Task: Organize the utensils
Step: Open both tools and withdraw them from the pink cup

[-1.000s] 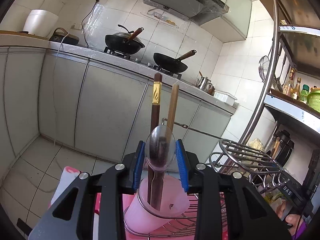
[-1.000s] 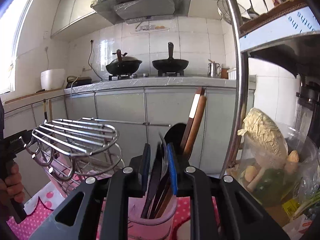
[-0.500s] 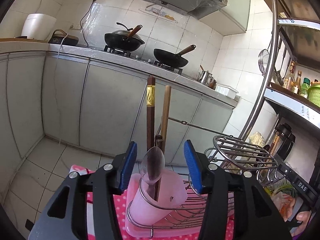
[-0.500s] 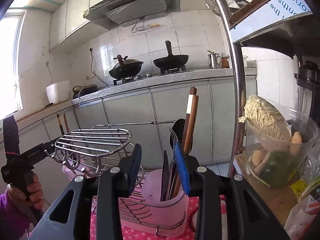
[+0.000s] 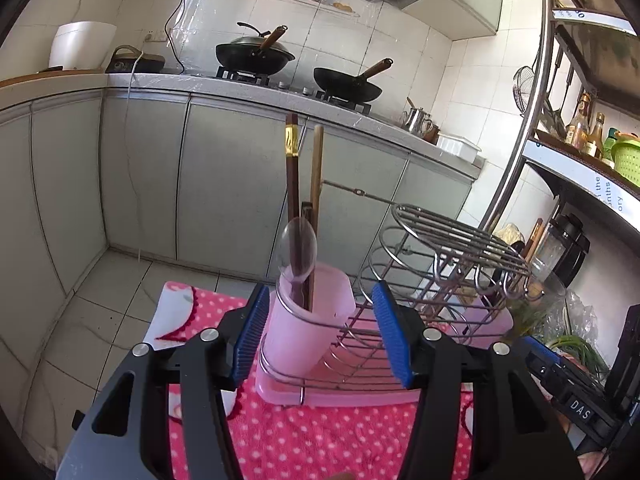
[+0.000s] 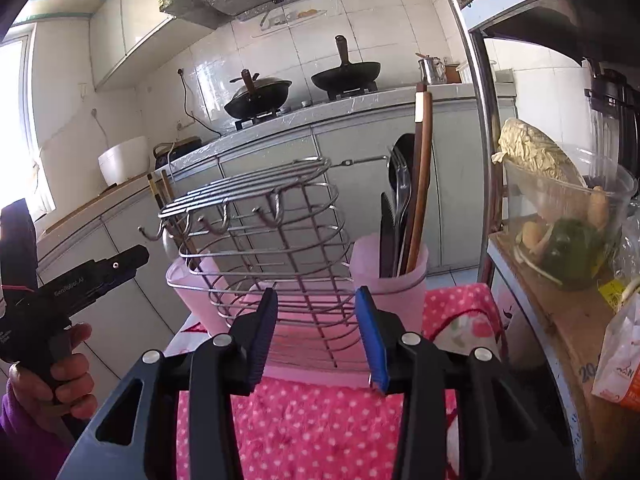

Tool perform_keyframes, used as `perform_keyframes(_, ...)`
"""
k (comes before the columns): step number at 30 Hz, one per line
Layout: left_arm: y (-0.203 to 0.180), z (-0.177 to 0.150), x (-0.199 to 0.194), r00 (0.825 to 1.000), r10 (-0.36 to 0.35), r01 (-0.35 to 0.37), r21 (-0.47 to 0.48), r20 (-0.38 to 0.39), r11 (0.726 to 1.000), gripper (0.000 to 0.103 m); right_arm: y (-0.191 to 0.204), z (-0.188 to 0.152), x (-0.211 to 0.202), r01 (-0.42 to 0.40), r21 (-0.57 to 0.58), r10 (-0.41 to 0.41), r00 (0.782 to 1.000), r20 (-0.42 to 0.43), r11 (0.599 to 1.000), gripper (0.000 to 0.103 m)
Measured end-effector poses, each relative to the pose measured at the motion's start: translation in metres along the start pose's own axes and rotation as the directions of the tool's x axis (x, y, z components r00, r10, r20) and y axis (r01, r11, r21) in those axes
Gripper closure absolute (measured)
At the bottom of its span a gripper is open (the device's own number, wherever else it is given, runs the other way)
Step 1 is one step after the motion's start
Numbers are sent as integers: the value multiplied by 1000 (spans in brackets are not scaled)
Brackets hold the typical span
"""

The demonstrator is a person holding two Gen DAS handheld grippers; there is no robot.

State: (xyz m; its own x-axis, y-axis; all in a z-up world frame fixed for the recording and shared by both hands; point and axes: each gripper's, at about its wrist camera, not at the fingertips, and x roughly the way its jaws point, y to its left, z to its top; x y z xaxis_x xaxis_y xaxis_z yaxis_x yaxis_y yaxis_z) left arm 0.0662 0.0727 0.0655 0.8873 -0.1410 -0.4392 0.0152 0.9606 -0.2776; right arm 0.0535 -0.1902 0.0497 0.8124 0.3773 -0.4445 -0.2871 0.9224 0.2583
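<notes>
A wire dish rack (image 5: 436, 264) on a pink tray (image 5: 352, 394) has a pink cup at each end. In the left wrist view the near pink cup (image 5: 308, 328) holds a clear plastic spoon (image 5: 298, 246) and brown chopsticks (image 5: 293, 184). My left gripper (image 5: 320, 336) is open and empty, pulled back from this cup. In the right wrist view the other pink cup (image 6: 390, 280) holds black cutlery (image 6: 394, 204) and chopsticks (image 6: 422, 168). My right gripper (image 6: 318, 338) is open and empty, in front of the rack (image 6: 264, 240).
The rack stands on a pink dotted cloth (image 5: 320, 444). A metal shelf post (image 6: 478, 120) and a bowl of vegetables (image 6: 560, 216) are at the right. Kitchen cabinets (image 5: 224, 184) with two woks (image 5: 252, 54) lie beyond. My left hand's gripper (image 6: 60, 280) shows at the left.
Both grippers opened, let go of the spoon and the cutlery in the cups, and drew back from the rack.
</notes>
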Motion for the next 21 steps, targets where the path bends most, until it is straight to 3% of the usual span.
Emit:
perform_keyframes(9, -16, -31, -12, 996, 12, -10, 26, -90, 1000, 49, 20, -28, -4, 17, -12, -18, 996, -92, 1000, 63)
perform_keyframes(21, -35, -54, -29, 991, 28, -19, 65, -132, 998, 49, 26, -36, -25, 61, -10, -62, 993, -96, 998, 63)
